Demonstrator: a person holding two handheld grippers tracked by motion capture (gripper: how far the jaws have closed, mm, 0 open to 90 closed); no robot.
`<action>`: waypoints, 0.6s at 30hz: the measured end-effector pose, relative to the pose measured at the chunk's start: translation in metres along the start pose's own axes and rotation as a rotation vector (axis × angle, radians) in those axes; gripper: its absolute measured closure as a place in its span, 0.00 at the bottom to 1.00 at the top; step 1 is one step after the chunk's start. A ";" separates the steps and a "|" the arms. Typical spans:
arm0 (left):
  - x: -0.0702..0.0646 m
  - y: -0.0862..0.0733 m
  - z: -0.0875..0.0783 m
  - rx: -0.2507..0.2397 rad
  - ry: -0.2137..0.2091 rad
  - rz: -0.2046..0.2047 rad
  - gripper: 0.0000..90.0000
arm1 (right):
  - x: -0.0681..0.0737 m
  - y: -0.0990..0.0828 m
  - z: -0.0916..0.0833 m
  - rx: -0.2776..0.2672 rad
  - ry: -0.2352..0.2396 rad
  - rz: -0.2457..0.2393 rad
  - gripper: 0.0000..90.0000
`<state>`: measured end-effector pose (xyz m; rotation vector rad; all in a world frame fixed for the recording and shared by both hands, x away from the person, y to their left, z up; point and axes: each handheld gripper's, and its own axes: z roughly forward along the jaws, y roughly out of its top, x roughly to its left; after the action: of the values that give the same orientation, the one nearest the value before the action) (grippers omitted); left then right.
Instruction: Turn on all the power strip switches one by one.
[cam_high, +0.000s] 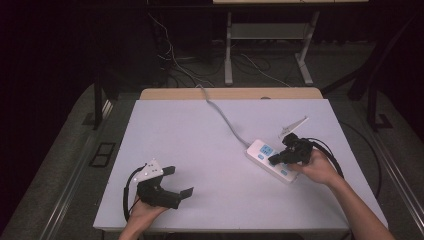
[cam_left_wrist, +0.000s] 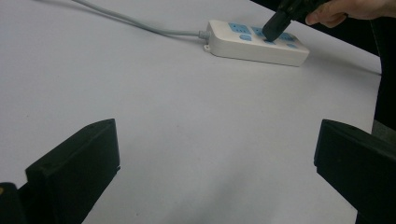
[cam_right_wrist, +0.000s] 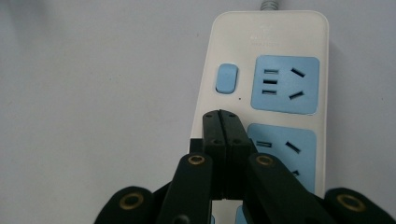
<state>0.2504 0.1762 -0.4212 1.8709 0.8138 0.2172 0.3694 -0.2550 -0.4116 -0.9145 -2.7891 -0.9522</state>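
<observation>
On the left, the left gripper (cam_high: 180, 181) rests low on the white table (cam_high: 210, 165) with its jaws wide apart and nothing in them. To the right, the white power strip (cam_high: 270, 159) lies near the table's right side, and the right gripper (cam_high: 274, 160) has its jaws pressed tight together, holding nothing, with the tip down on the strip by a blue switch (cam_right_wrist: 227, 78). It looks like the pressing step; next comes a small, straight push down on a switch, I think

White power strip (cam_right_wrist: 266, 70) with light-blue sockets, grey cord (cam_high: 222, 112), black grippers, seemingly pale lilac table (cam_high: 200, 145)
</observation>
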 end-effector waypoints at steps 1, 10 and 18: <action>0.000 0.000 0.000 0.000 0.000 0.000 0.00 | 0.000 0.000 0.000 -0.002 -0.001 0.001 1.00; -0.001 0.000 0.001 0.003 -0.003 0.004 0.00 | -0.001 0.000 0.003 -0.006 0.011 -0.006 1.00; 0.000 0.000 0.000 0.001 0.001 -0.002 0.00 | 0.001 0.001 0.002 -0.001 -0.003 -0.019 1.00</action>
<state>0.2507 0.1765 -0.4217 1.8715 0.8165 0.2164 0.3691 -0.2530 -0.4128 -0.8923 -2.8048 -0.9560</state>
